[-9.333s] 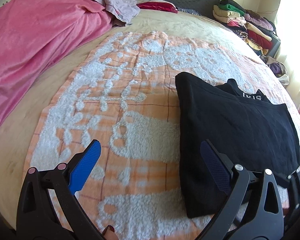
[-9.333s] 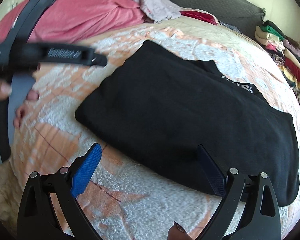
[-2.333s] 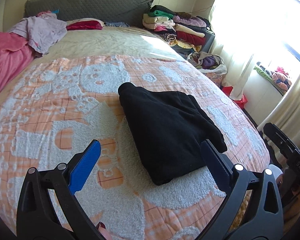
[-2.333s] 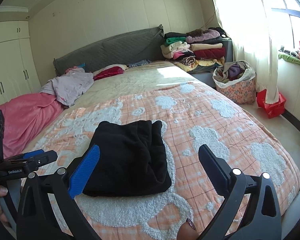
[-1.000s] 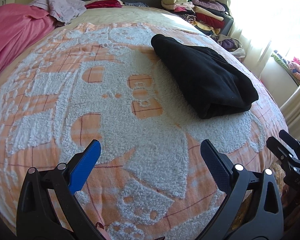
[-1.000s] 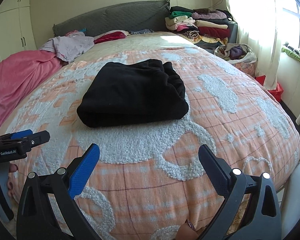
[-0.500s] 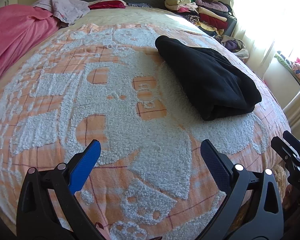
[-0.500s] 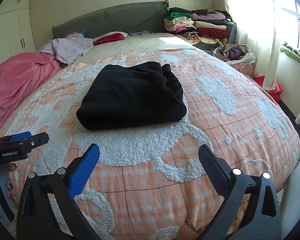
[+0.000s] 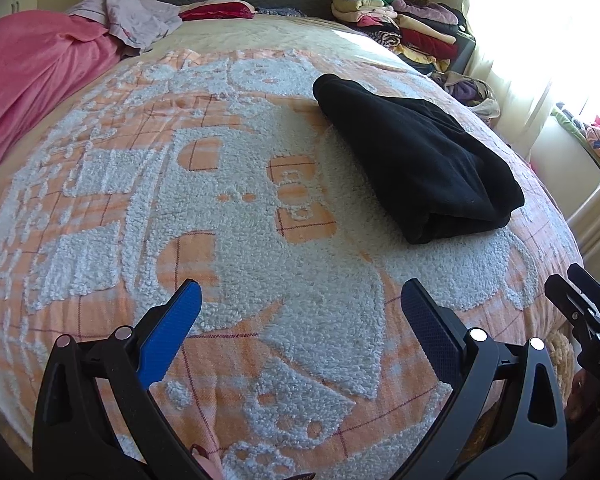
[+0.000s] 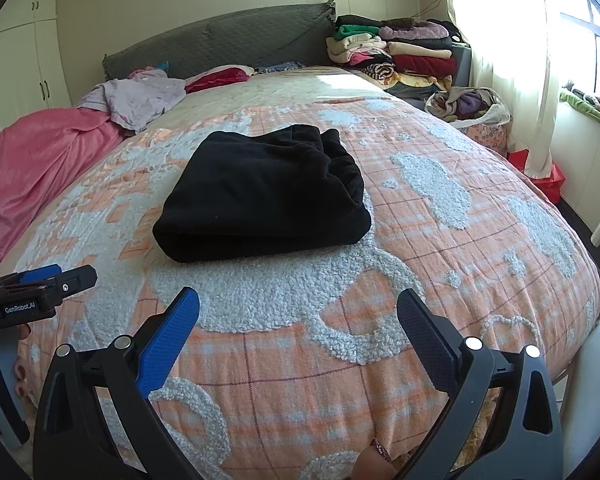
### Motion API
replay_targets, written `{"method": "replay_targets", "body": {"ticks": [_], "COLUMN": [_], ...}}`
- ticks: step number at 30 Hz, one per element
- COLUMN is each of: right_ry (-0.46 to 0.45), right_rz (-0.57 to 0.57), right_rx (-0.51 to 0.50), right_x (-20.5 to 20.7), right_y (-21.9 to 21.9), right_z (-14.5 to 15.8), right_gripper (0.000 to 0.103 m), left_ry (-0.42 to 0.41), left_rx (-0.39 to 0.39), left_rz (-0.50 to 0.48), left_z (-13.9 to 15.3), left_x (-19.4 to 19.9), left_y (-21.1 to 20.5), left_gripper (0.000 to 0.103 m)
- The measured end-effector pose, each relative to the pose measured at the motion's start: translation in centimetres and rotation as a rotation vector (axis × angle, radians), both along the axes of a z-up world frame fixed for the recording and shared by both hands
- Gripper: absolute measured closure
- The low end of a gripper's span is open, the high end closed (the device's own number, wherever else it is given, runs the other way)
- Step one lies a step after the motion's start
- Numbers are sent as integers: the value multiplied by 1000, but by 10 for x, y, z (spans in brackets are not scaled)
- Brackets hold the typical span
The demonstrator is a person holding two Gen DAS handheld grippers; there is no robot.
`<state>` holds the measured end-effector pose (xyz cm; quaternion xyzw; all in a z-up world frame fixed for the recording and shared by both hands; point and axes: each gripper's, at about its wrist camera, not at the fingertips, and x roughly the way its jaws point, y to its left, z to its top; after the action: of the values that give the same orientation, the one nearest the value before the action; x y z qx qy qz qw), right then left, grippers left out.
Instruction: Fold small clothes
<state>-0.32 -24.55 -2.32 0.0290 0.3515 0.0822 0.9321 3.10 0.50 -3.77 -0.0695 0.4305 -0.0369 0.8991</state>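
Item under task: one black fleece garment, folded into a thick rectangular bundle (image 10: 262, 200), lying on the orange-and-white tufted bedspread (image 10: 440, 248) near the middle of the bed, well apart from both tools.
Left gripper (image 9: 300, 312): fingers spread wide, holding nothing, poised over bare bedspread at the foot of the bed.
Right gripper (image 10: 298, 316): fingers likewise spread wide and empty, pointed at the near fold of the bundle.
Handling, judged: soft, limp, light; thick pile with little slip; nothing fragile. Layers would slide apart if lifted by the top ply only.
Hold point, judged: the rounded near fold (image 10: 228, 246), pinching all layers together; or one tool at each end of that edge.
Fold status, judged: looks complete; edges fairly square, far corner slightly bunched.
Count, task garments on bedspread: one.
Count, grippers: two.
Count, other textiles: one pink blanket (image 10: 40, 148); one crumpled lilac garment (image 10: 140, 96); one stack of folded clothes (image 10: 396, 52), pieces too many to count reliably.
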Motion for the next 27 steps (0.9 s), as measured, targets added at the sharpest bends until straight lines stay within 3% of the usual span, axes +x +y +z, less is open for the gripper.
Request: {"method": "replay_targets", "body": {"ticks": [27], "right_ry": [5], "right_rz": [3], "right_rx": [5], "right_x": [-1], "right_y": [1], "right_z": [1], "right_gripper": [4], "left_ry": [-5], "left_rx": [11], "left_rz": [-4], "left_z": [4], "left_x": [-2], "left_y": [-2], "left_gripper": [9]}}
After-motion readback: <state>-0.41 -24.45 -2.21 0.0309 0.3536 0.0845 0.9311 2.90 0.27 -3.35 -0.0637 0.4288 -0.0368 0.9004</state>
